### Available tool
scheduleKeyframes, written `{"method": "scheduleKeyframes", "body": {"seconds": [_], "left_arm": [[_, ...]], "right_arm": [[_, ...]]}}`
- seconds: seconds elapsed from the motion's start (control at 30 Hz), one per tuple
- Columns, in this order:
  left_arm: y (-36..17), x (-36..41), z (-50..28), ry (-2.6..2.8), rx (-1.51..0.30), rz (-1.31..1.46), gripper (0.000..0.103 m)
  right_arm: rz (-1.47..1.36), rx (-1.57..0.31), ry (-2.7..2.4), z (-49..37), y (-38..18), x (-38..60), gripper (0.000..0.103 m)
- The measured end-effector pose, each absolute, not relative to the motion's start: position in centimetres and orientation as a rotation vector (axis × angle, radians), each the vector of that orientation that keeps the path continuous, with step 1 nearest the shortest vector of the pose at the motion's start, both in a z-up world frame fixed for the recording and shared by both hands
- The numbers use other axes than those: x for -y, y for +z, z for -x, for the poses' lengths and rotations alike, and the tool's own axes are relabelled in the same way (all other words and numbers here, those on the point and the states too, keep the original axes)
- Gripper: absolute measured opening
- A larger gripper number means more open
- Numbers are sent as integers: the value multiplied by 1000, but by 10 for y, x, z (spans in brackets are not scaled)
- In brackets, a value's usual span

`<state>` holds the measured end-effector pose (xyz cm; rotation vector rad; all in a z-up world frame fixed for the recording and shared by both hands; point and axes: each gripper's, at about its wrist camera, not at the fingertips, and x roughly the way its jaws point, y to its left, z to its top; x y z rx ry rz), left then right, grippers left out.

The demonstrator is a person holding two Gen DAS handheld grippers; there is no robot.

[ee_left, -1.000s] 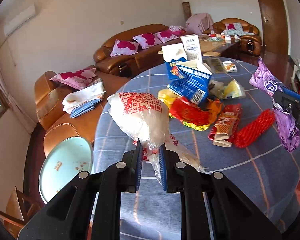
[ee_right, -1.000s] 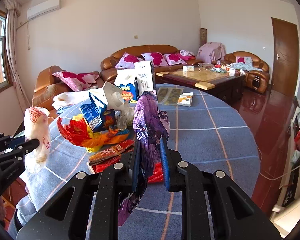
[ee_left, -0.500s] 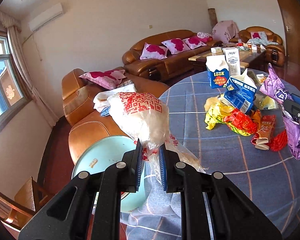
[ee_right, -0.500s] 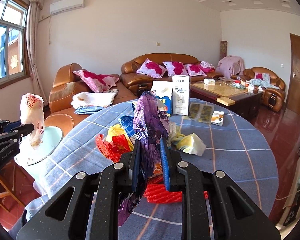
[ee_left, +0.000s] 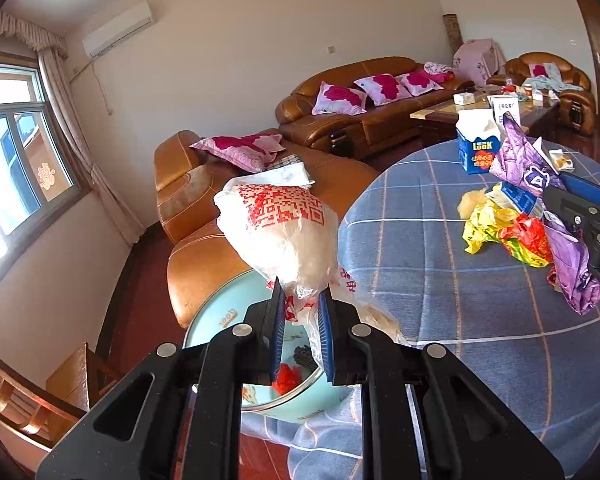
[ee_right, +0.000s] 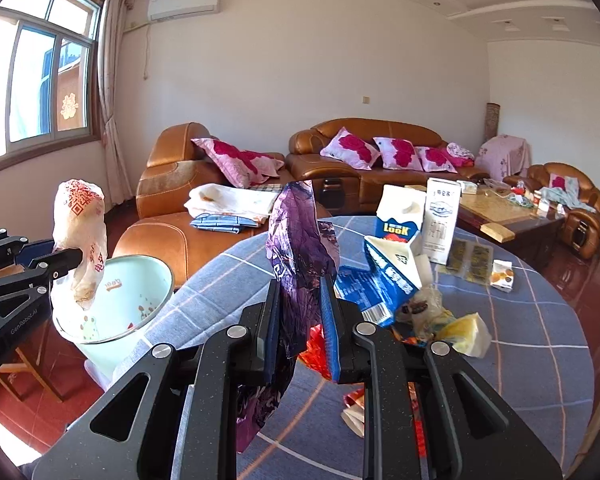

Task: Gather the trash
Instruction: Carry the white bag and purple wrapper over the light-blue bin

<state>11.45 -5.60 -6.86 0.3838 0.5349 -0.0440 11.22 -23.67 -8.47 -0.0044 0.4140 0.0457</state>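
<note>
Sunlit living room with brown leather sofas [ee_right: 380, 160] far behind a round table under a blue checked cloth [ee_left: 440, 280]. My left gripper [ee_left: 302, 328] is clamped on a crumpled white plastic bag with red print [ee_left: 280, 228], held above the pale green round bin [ee_right: 140, 296] standing just beside the table's left edge; red scraps lie inside the bin. My right gripper [ee_right: 304, 328] is clamped on a crinkled purple foil wrapper [ee_right: 300, 240] over the table. Beyond it lie a flattened blue carton [ee_right: 384, 280], an upright blue-and-white milk carton [ee_right: 398, 220], a tall white carton [ee_right: 442, 220], and yellow and red wrappers [ee_left: 508, 232], all on the cloth between the wrapper and the sofas.
</note>
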Motion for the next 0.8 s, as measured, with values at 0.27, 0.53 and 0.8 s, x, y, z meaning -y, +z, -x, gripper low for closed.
{"method": "scheduleKeyframes", "body": {"seconds": [0.27, 0.53, 0.8], "left_arm": [[-71, 31, -128, 38, -556, -385, 15], [-74, 14, -138, 95, -574, -395, 15], [-75, -2, -146, 141, -585, -397, 15]], "right_arm": [[30, -418, 113, -130, -85, 210, 20], [60, -417, 169, -150, -86, 191, 20], [96, -415, 218, -165, -89, 171, 20]]}}
